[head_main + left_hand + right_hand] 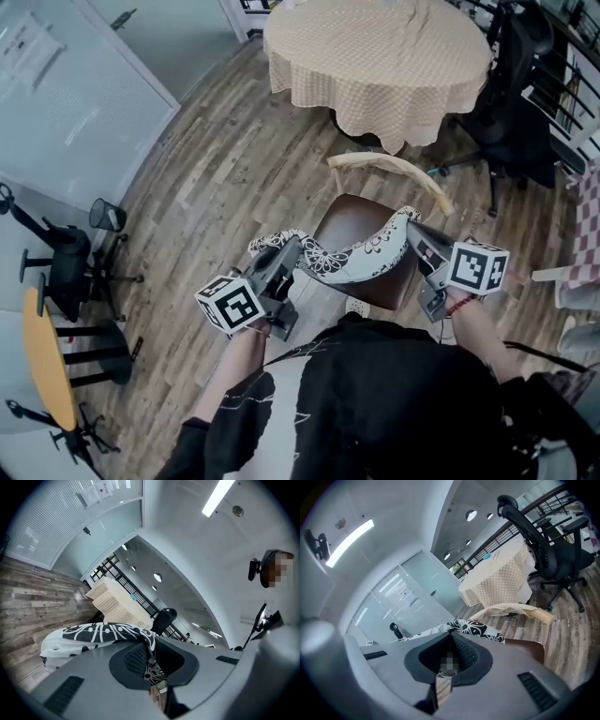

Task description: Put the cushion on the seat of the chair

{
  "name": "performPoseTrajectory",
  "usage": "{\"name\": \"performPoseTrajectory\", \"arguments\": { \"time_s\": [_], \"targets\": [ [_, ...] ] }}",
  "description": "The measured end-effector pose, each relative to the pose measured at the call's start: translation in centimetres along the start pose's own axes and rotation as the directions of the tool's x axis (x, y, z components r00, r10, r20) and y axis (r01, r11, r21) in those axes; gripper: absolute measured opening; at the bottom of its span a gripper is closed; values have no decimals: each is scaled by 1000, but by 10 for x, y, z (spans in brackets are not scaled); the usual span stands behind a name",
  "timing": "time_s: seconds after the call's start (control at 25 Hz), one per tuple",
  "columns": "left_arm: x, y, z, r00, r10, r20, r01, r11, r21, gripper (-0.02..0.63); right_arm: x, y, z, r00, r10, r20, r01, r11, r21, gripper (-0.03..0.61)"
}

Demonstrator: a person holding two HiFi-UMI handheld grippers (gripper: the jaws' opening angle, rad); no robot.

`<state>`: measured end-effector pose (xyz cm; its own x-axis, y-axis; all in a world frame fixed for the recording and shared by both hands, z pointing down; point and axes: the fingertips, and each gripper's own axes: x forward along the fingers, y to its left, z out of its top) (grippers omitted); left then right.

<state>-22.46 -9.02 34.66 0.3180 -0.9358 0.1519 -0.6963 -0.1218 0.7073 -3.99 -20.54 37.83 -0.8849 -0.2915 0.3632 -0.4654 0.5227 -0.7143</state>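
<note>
Holding one cushion over one chair, left gripper and right gripper both clamped on its ends.

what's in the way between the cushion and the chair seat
Nothing visible. The cushion, pinched at its ends by the left gripper and right gripper, hangs over the brown seat, which shows nothing on it.

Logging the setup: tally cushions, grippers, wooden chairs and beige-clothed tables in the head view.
cushion: 1
grippers: 2, left gripper, right gripper
wooden chair: 1
beige-clothed table: 1
total: 5
</note>
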Motion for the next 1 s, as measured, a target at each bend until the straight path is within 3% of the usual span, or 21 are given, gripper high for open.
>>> {"name": "performPoseTrajectory", "arguments": {
  "time_s": [0.64,1.0],
  "targets": [
    [120,40,9,976,-60,-207,61,998,-1,34,1,-95,17,981,-170,94,149,969,197,20],
    [168,61,7,931,-138,-337,143,990,-11,34,5,-119,12,955,-264,136,215,931,295,20]
  ]
}}
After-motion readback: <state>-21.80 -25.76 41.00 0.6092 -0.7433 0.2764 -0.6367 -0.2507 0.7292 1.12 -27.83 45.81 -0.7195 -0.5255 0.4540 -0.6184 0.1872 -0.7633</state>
